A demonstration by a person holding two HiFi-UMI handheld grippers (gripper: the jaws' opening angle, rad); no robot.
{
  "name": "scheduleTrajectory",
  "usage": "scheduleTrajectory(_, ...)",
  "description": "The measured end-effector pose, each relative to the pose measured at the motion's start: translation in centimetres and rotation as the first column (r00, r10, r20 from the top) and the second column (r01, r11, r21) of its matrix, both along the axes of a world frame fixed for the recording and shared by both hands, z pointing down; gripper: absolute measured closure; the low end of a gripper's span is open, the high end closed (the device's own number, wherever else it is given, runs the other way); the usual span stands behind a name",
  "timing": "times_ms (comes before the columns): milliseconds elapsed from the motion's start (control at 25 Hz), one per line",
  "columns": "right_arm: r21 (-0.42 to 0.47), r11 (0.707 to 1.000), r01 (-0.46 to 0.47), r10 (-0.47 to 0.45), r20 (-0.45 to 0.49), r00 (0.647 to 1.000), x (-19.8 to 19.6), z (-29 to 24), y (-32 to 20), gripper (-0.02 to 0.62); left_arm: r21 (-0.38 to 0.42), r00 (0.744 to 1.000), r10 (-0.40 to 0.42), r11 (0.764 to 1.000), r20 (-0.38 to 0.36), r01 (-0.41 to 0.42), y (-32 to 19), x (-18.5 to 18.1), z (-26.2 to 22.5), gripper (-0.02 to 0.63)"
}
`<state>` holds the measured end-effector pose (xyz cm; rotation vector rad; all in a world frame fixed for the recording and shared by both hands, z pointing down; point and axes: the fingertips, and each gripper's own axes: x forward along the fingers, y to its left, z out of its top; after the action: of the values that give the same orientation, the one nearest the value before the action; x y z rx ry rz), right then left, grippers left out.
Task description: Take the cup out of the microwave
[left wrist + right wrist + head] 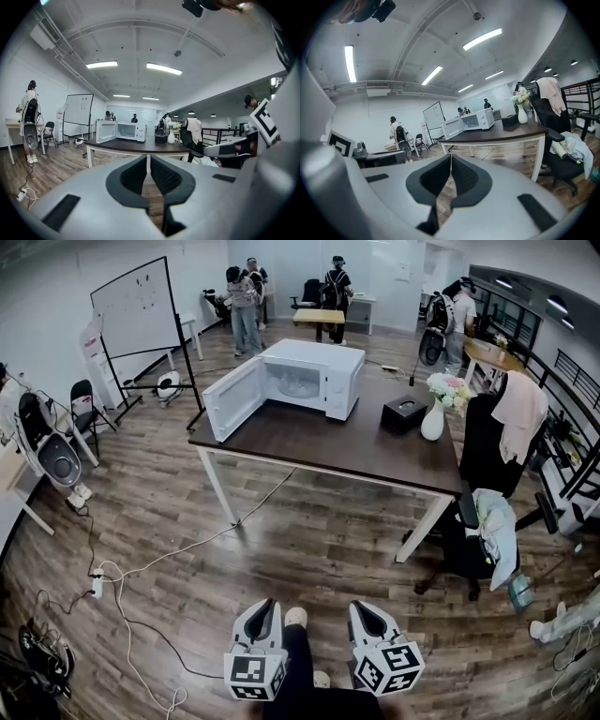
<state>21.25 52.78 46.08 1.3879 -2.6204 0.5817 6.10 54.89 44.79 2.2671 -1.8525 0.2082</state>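
A white microwave point(314, 376) stands on the dark brown table point(319, 442), far ahead of me, with its door point(232, 399) swung open to the left. Its lit cavity point(296, 382) shows only a pale blur, and I cannot make out a cup in it. My left gripper point(268, 603) and right gripper point(360, 606) are low at the picture's bottom edge, side by side over the wooden floor. Both are shut with nothing between them. The left gripper point(148, 157) looks toward the microwave point(125, 131). The right gripper point(451, 156) sees the microwave point(477, 120) too.
On the table's right end sit a black box point(404, 413) and a white vase of flowers point(433, 416). An office chair point(487, 484) draped with clothes stands at the right. Cables point(127, 582) trail over the floor at the left. A whiteboard point(136, 307) and several people point(246, 298) are at the back.
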Motion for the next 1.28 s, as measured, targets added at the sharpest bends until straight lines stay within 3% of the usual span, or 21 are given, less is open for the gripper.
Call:
scheduleTrajectory(360, -0.03, 1.0, 0.009, -0.008, 0.038, 0.999, -1.5, 0.8, -4.5, 0.6, -0.003, 1.0, 0.01, 1.0, 0.02, -0.01, -5.0, -1.2, 0.4, 0.6)
scheduleTrajectory(760, -0.02, 0.999, 0.048, -0.047, 0.025, 0.999, -5.7, -0.2, -13.2, 0.6, -0.006, 1.0, -0.03, 1.0, -0.004, 0.03, -13.4, -4.8, 0.0, 0.6)
scheduleTrajectory(1280, -0.033, 0.999, -0.001, 0.001, 0.005, 1.0, -8.2, -0.8, -22.9, 0.6, -0.011, 1.0, 0.004, 1.0, -0.02, -0.004, -23.7, -7.7, -0.5, 0.598)
